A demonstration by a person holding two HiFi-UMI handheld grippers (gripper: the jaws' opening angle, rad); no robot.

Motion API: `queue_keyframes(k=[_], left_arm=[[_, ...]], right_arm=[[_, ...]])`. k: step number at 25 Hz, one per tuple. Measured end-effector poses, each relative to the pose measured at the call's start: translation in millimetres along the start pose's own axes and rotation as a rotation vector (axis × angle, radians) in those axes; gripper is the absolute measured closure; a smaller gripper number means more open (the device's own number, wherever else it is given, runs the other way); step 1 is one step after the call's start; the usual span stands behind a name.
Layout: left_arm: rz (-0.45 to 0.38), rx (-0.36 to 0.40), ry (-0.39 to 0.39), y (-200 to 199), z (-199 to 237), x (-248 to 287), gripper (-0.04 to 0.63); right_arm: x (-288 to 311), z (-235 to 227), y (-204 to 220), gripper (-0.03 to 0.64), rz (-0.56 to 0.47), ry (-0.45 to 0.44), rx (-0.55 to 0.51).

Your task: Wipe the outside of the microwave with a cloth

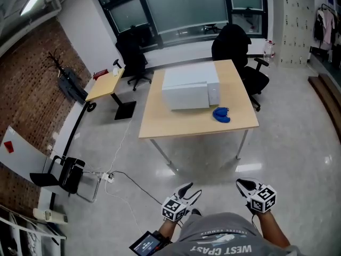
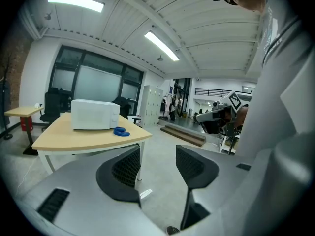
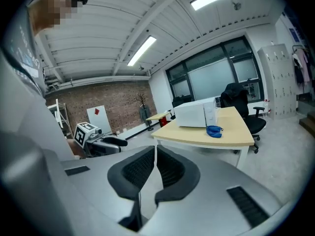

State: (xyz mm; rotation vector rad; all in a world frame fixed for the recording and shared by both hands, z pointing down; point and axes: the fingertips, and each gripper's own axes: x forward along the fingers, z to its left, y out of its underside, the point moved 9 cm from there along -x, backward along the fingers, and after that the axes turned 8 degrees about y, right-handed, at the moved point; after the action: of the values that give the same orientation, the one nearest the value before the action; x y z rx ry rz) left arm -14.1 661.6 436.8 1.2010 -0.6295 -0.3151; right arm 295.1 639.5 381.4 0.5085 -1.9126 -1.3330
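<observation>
A white microwave stands on a light wooden table well ahead of me. A crumpled blue cloth lies on the tabletop just in front of the microwave's right end. Both grippers are held close to my body, far short of the table. My left gripper is open with nothing between its fingers. My right gripper is shut and holds nothing. Each gripper view shows the other gripper off to the side.
Black office chairs stand behind the table by the windows. A small desk sits at the left near a brick wall. A cable and power strip lie on the floor, beside a folding chair. Steps rise at the right.
</observation>
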Motion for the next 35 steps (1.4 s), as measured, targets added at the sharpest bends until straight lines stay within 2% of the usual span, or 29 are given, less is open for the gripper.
queue_keyframes(k=[11,35], left_arm=[[0.007,-0.001,-0.019,12,-21,-9,0.354],[0.015,0.012,-0.001,5,-16,8,0.354]], right_arm=[[-11,5,15,0.589,-0.007,-0.008,-0.004],[-11,-10,10,0.589,0.020,-0.003,-0.002]])
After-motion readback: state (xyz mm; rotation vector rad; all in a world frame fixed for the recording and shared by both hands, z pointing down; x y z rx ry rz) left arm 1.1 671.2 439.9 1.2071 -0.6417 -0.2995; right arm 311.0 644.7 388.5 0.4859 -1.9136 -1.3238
